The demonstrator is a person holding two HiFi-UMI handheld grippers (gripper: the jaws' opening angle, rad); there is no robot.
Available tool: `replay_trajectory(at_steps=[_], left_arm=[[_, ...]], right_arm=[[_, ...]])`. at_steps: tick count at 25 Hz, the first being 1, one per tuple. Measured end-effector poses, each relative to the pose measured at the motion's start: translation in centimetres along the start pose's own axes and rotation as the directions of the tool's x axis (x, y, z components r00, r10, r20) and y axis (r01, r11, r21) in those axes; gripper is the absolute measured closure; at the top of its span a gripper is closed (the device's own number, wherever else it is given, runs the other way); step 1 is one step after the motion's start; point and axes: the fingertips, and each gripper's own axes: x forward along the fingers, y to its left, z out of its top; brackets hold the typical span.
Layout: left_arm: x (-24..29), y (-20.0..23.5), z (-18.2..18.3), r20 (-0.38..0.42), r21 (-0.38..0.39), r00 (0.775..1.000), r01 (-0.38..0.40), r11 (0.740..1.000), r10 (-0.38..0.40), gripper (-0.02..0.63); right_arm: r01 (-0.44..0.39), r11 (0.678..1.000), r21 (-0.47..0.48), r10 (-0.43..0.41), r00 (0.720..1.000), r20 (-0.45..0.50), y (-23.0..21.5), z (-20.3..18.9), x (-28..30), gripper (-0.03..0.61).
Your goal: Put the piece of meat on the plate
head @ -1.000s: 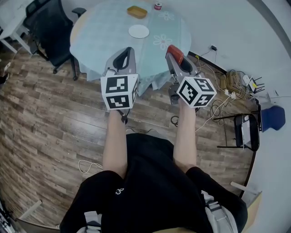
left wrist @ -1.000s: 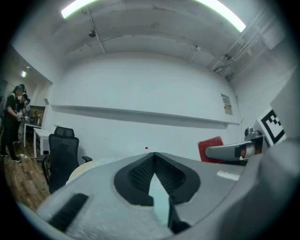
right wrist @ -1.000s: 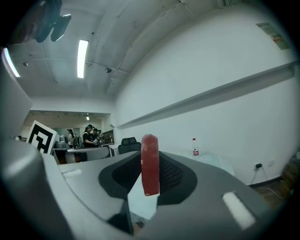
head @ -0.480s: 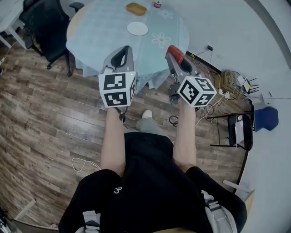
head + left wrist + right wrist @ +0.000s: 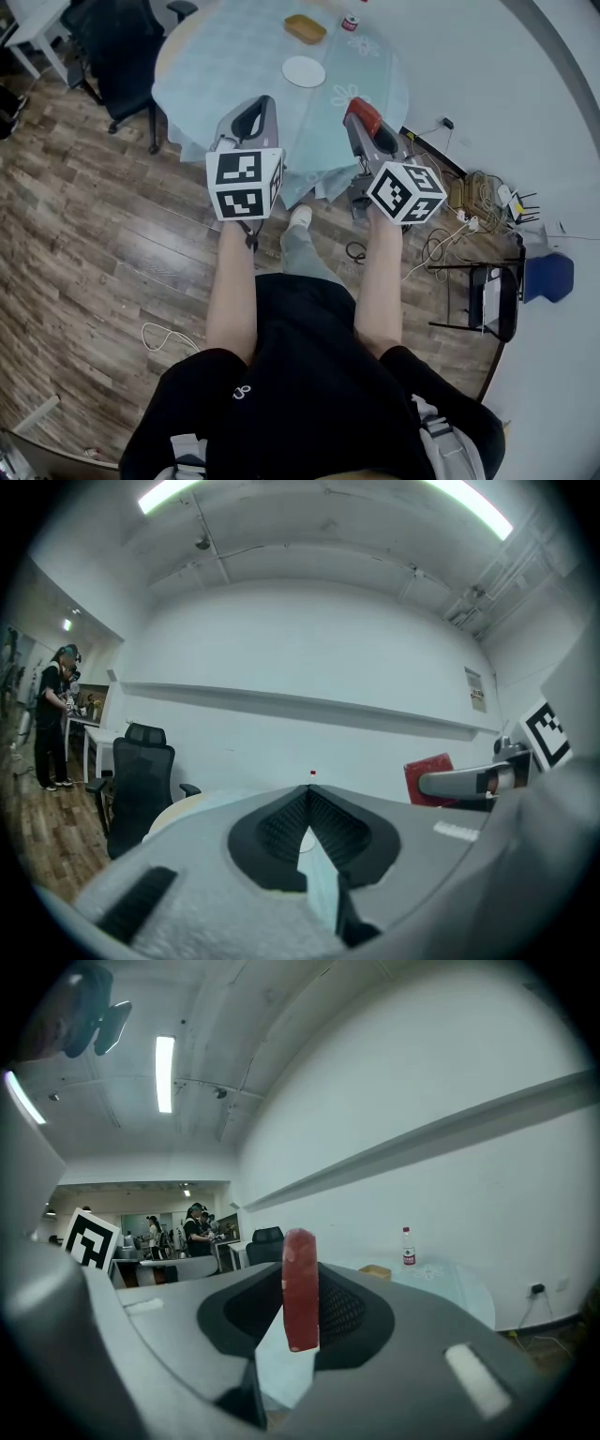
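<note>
A red piece of meat (image 5: 361, 112) (image 5: 300, 1288) stands upright between the jaws of my right gripper (image 5: 357, 105) (image 5: 300, 1283), which is shut on it. My left gripper (image 5: 260, 103) (image 5: 307, 787) is shut with nothing in it, its jaws meeting at the tips. Both grippers point level at a round table (image 5: 234, 66) under a light blue cloth, and both are short of its near edge. On the table's far half lies a white plate (image 5: 304, 70), bare.
On the table, past the plate, are a yellow-brown basket (image 5: 306, 28) and a small bottle (image 5: 352, 22) (image 5: 408, 1246). A black office chair (image 5: 117, 47) (image 5: 141, 775) stands left of the table. Cables (image 5: 469, 187), a black stand (image 5: 487, 295) and a blue seat (image 5: 548, 277) are at the right on the floor.
The person has stepped toward the table, a foot now showing below the grippers. Both grippers moved forward with them, the meat still held in the right one.
</note>
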Motion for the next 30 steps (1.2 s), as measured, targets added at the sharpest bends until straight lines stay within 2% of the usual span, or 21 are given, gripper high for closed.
replay_trajectory(at_steps=[8,17,23,26,30], left_arm=[[6.6,1.4,-1.8,-0.051,0.007,0.998,-0.027,1.0,0.028,0.615],[19.6,1.8,-4.0,-0.117,-0.006,0.991,-0.067,0.998,0.066,0.615],[28.9,1.4,-3.9,-0.157,0.001,0.982,-0.11,0.994,0.109,0.615],[31.7,1.1,-4.1,-0.174,0.015,0.976,-0.127,0.992,0.128,0.615],[34.1,2.3,-5.3,-0.233,0.042,0.96,-0.152,0.987,0.158,0.615]], right_arm=[[-0.017,0.999,0.048,0.018,0.999,-0.03,-5.2,-1.1,5.6,0.474],[-0.028,0.995,0.1,0.037,0.996,-0.085,-16.1,-1.2,14.7,0.475],[-0.046,0.989,0.142,0.062,0.992,-0.108,-24.4,0.4,20.9,0.476],[-0.044,0.984,0.174,0.065,0.992,-0.112,-27.7,0.7,23.2,0.476],[-0.049,0.973,0.225,0.084,0.985,-0.151,-29.5,-1.3,26.2,0.474]])
